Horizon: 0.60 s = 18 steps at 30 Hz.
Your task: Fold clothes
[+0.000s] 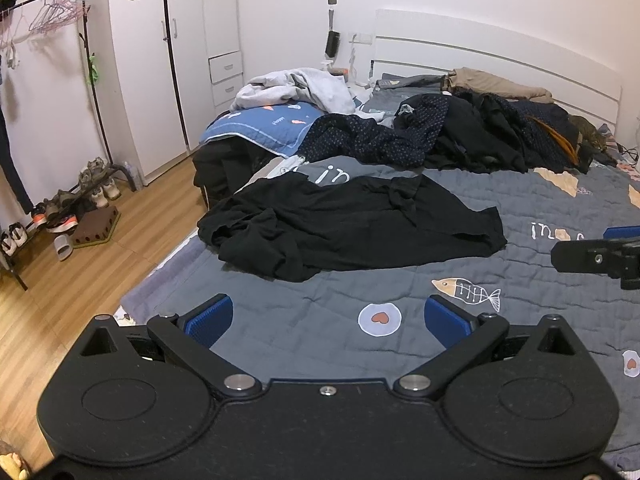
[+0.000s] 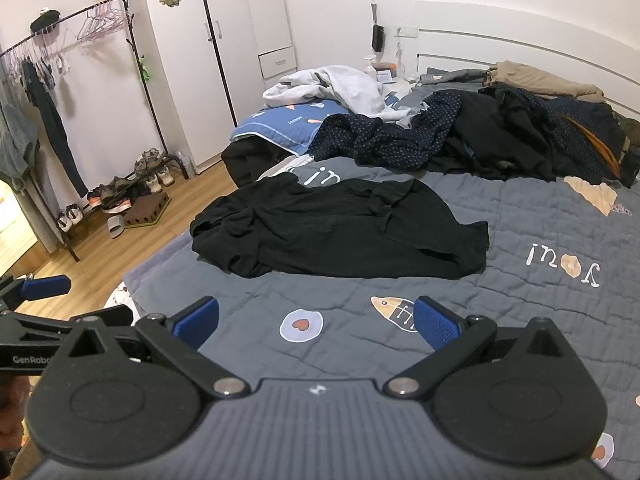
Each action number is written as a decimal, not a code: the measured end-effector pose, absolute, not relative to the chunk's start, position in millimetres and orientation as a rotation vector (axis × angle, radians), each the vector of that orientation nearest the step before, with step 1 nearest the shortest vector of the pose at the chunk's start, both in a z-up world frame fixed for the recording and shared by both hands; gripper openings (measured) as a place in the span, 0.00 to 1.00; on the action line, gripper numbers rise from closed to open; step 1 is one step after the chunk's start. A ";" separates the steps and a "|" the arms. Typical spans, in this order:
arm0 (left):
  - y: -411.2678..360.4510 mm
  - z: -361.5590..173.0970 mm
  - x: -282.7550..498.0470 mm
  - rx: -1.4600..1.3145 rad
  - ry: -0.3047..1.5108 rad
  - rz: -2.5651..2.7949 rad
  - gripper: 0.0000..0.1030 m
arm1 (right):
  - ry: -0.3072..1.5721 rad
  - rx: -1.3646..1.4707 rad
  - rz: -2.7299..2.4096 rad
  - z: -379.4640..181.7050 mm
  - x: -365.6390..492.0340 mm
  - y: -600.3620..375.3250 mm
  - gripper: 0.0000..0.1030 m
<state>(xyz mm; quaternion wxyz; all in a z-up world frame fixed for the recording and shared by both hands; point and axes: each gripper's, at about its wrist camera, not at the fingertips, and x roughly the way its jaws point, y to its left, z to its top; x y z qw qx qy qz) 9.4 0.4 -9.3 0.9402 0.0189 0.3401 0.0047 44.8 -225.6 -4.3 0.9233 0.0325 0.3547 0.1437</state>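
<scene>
We identify a home bedroom. Ahead of the tongs lies a bed with a grey quilt (image 1: 520, 208) and white headboard (image 1: 480, 52). To the front left stand a white wardrobe (image 1: 148, 80), a clothes rail (image 2: 80, 16) with hangers, and shoes (image 1: 96, 184) on wood flooring.

- I see a bed covered by a grey quilted spread (image 1: 520, 208) printed with fish, hearts and letters.
- A crumpled black garment (image 1: 352, 224) lies spread on it, in the middle.
- Farther back I see a heap of dark clothes (image 1: 472, 136), some navy with small dots.
- At the far left, a blue patterned quilt (image 1: 260, 124) carries a light grey sweatshirt (image 1: 296, 88).
- Tan folded cloth (image 1: 496, 82) sits by the headboard.
</scene>
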 end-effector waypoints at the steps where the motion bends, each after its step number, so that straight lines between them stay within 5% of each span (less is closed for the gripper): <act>1: 0.3 -9.7 9.9 0.039 0.694 0.009 1.00 | 0.730 0.066 0.295 -4.7 45.4 -225.1 1.00; 18: 2.7 -13.5 24.3 0.040 0.706 -0.012 1.00 | 0.738 0.088 0.291 -9.9 64.8 -219.6 1.00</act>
